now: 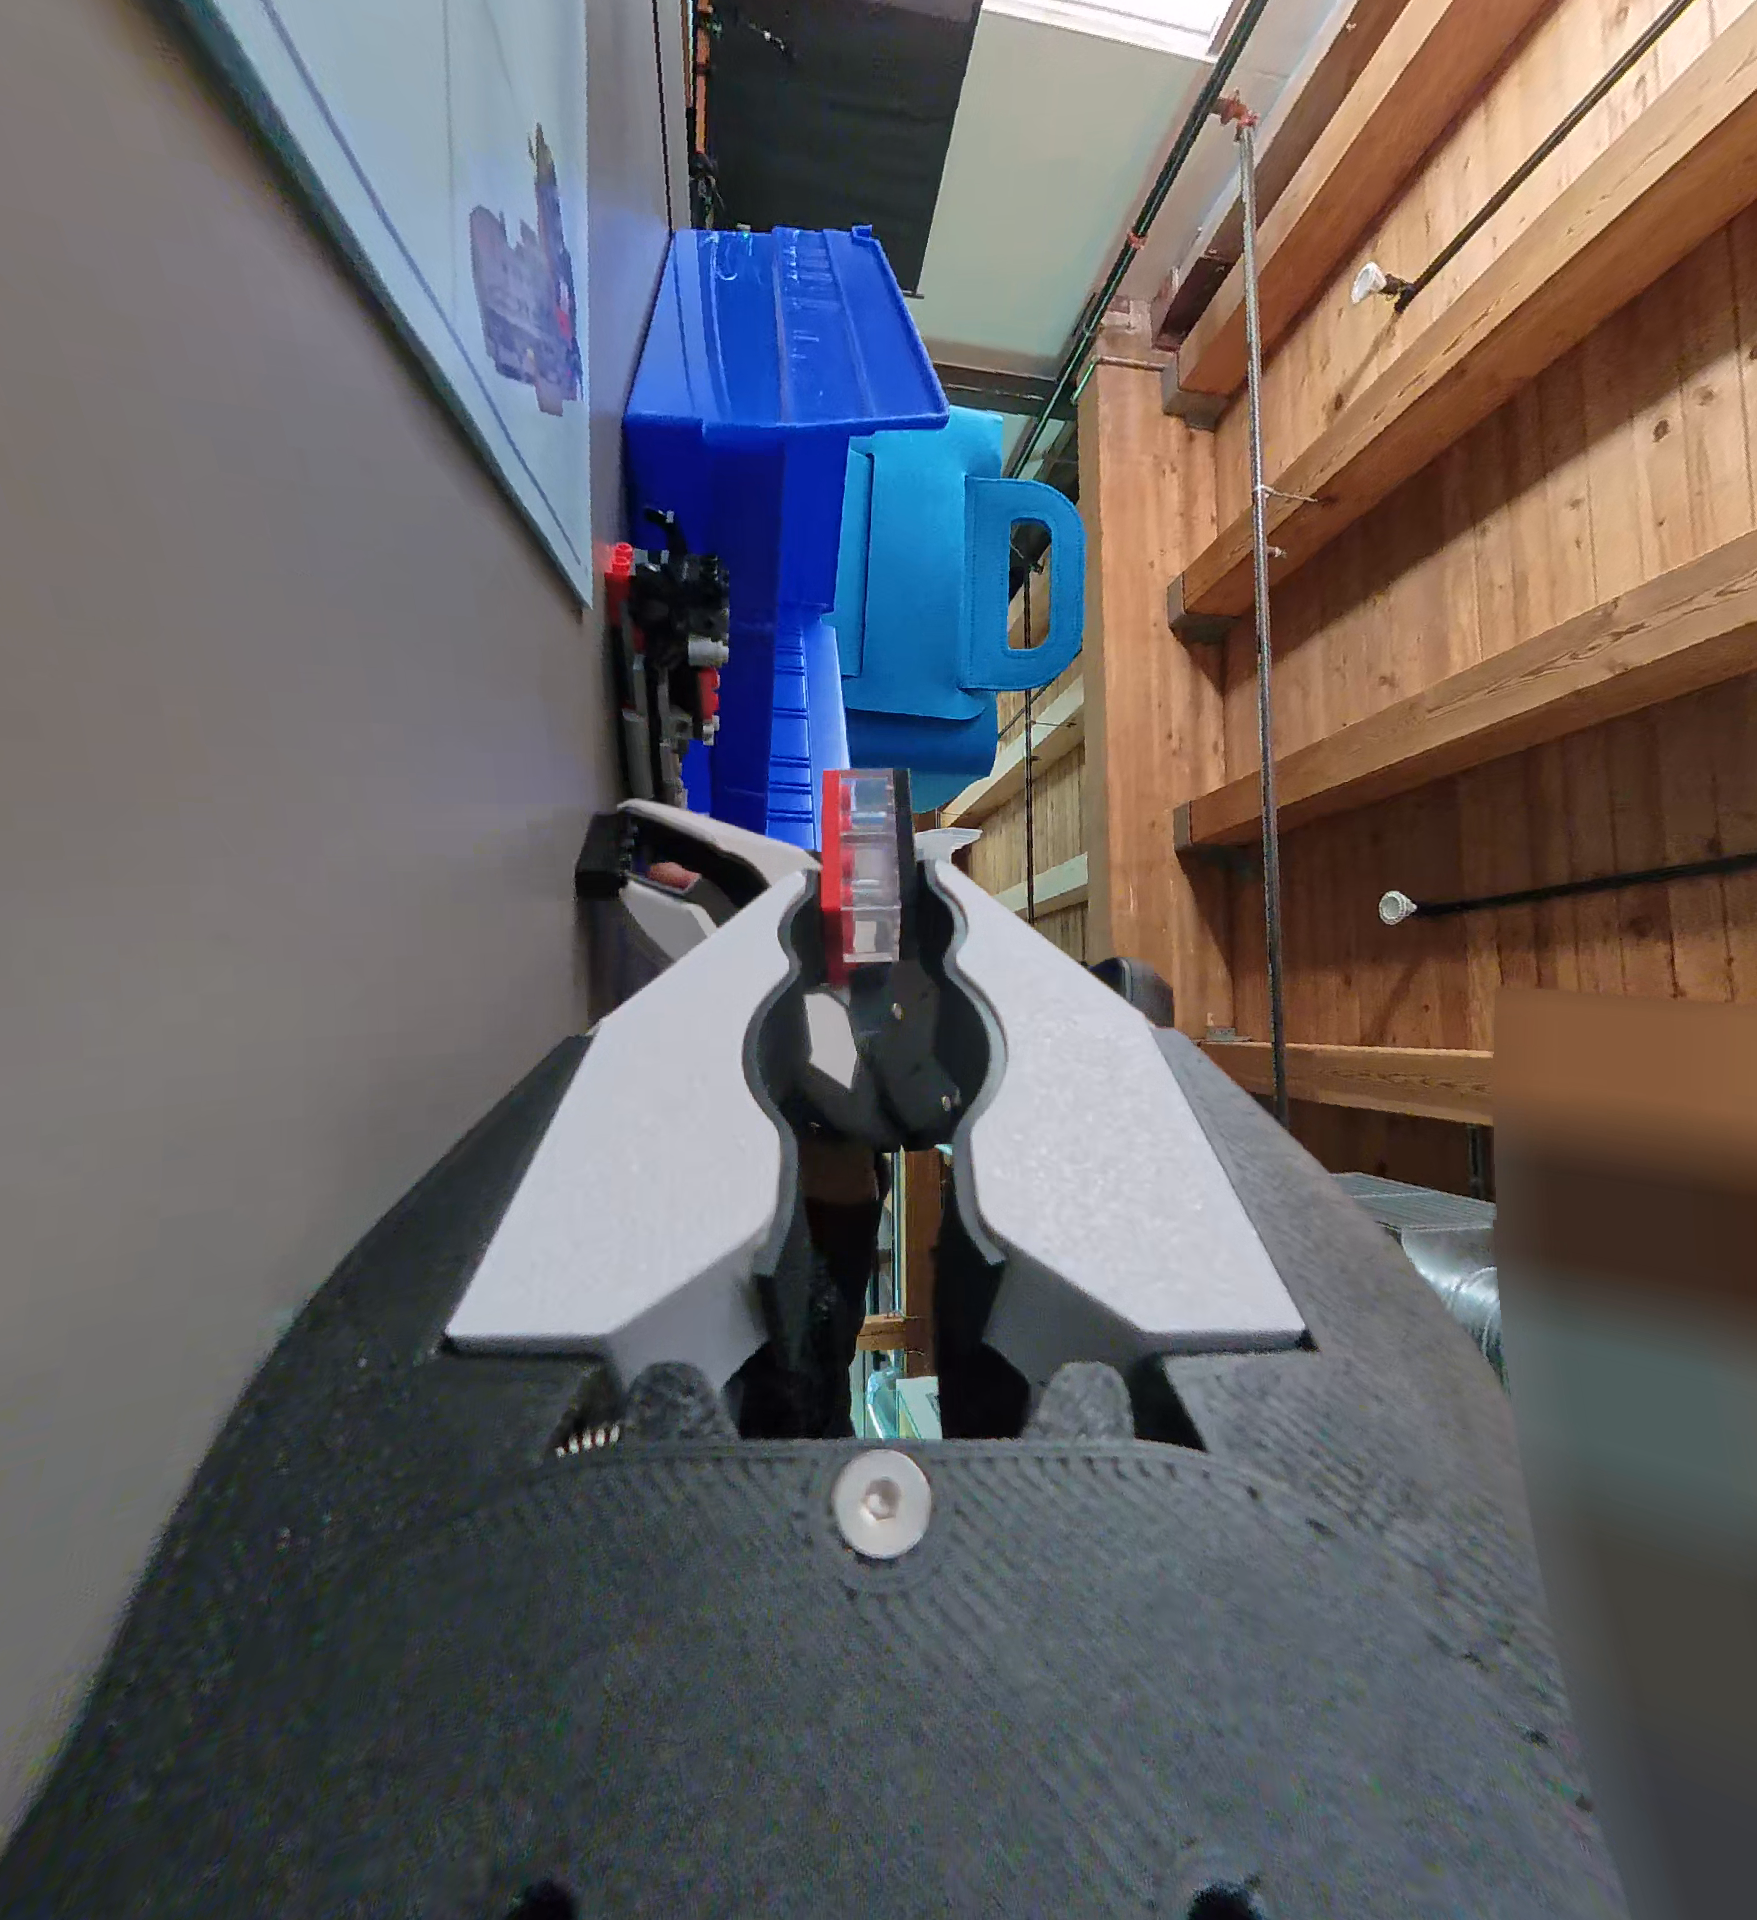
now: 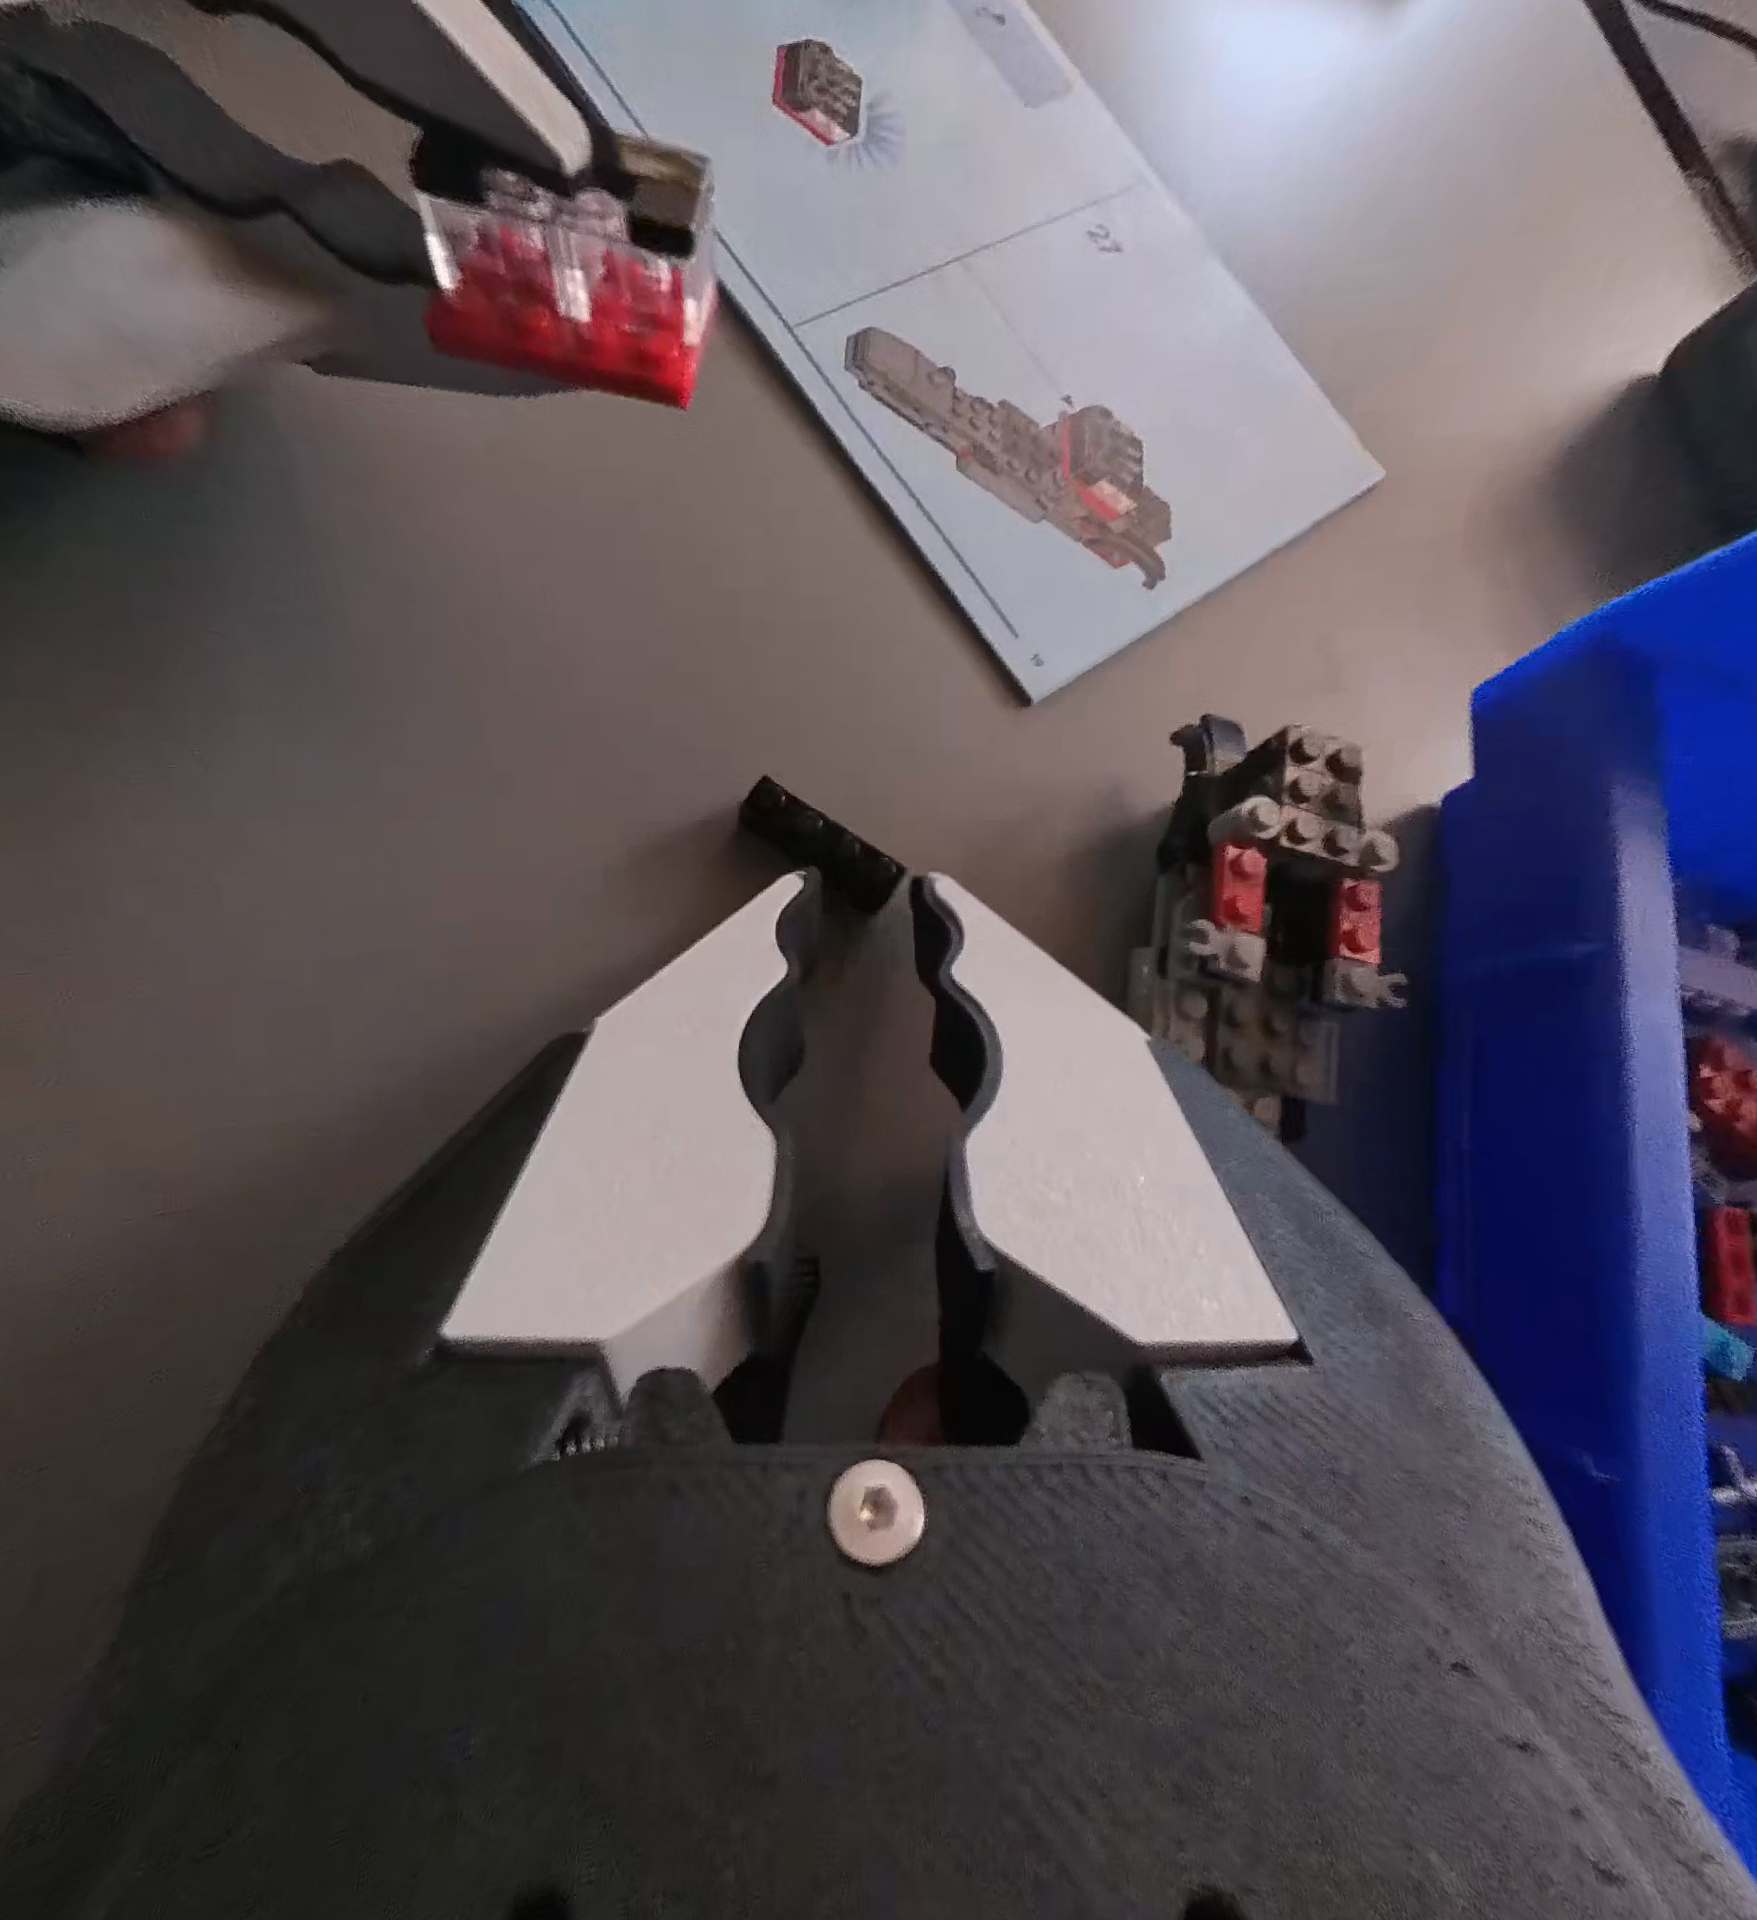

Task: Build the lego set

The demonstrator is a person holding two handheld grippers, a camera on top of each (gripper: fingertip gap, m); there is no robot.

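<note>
My left gripper is shut on a small assembly of red and clear bricks with a black piece and holds it in the air. It also shows at the top left of the right wrist view, above the grey table. My right gripper is low at the table, its fingertips closed on the near end of a black studded plate that lies on the surface. A partly built grey, black and red model lies to the right of it, and also shows in the left wrist view.
An instruction sheet lies on the table beyond the plate. A blue bin with several loose bricks stands at the right edge, right beside the model. A blue felt bag sits behind the bin. Wooden shelving stands farther back. The tips of one gripper are about 10 cm away from the tips of the other.
</note>
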